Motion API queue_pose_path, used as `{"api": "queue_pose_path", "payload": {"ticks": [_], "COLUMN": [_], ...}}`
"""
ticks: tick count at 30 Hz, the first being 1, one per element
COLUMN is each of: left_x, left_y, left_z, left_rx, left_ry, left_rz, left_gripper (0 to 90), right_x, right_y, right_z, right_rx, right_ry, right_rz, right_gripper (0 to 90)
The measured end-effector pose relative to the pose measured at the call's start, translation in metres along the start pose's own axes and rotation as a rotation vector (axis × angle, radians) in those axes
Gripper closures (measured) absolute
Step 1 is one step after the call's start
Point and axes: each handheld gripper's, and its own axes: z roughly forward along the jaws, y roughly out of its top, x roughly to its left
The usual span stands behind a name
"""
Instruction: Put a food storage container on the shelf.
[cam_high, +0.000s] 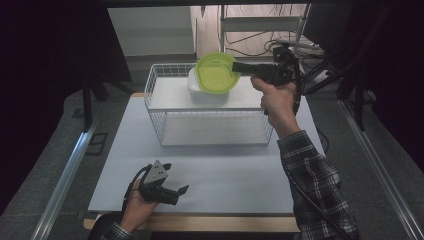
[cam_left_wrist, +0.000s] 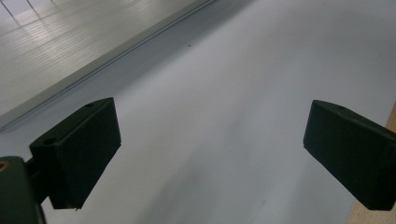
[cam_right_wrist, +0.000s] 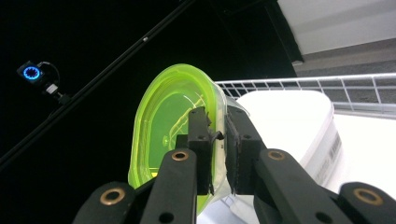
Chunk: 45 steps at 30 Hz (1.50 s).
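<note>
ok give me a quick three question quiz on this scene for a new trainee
1. True or false: the right gripper is clamped on the rim of the green lid.
2. Where does the white container stand? A) on the bare table in front of the basket B) on the top shelf of the wire basket C) on the floor
3. Fill in: the left gripper, low over the table, has its jaws ____ with nothing between them.

Key
1. True; the lid is held tilted on edge, above the container.
2. B
3. open
</note>
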Motion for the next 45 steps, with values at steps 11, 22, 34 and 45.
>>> {"api": "queue_pose_path", "payload": {"ticks": [11,22,34,45], "left_x": [0.000,-0.001,-0.002,-0.003], "left_y": [0.000,0.000,0.000,0.000], "left_z": [0.000,0.000,0.001,0.001], "left_rx": [-0.003,0.001,0.011,0.011], "left_ry": [-0.004,-0.012,-0.017,-0.019], "left_rz": [0.000,0.007,0.016,0.019], "left_gripper": [3.8,3.8,3.8,3.8], "right_x": [-0.003,-0.007,-0.005,-0.007], "right_y": [0.012,0.015,0.022,0.023], "right_z": [0.028,0.046,0.055,0.061], "right_rx": [-0.005,0.017,0.044,0.047], "right_ry": [-0.059,-0.113,-0.268,-0.299], "right_rz": [-0.003,0.020,0.001,0.015], "right_gripper": [81.9,80.7,76.7,72.2]}}
